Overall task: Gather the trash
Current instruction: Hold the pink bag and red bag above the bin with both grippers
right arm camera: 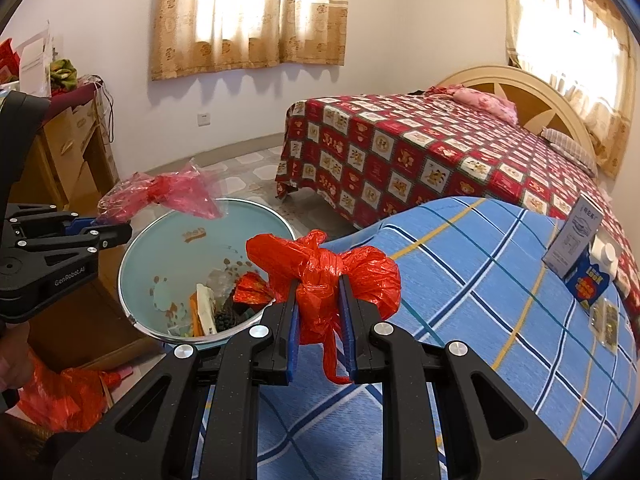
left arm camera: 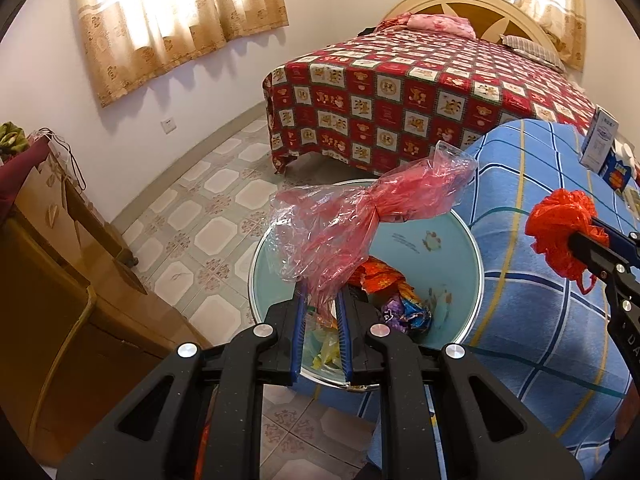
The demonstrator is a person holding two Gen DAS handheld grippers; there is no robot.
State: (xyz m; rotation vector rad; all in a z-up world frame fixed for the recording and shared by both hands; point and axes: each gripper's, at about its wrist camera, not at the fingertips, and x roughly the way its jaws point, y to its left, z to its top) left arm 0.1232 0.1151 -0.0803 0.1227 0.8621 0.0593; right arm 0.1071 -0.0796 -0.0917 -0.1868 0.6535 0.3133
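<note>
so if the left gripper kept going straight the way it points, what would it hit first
Most likely the trash bin: the left gripper, shut on a pink bag, aims down into its open mouth, so it would meet the wrappers inside. Depth is unclear.

Left gripper (left arm camera: 322, 300): tilted down, fingers (left arm camera: 298, 320) pinched on thin pink plastic, above the bin. Right gripper (right arm camera: 320, 300): tilted down, fingers (right arm camera: 347, 312) clamped on crumpled red bag, right of the bin.

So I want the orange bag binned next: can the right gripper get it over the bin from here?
Probably yes. The right gripper is shut on the orange bag beside the bin; nothing lies between them, though the left gripper holds a pink bag over the far rim.
</note>
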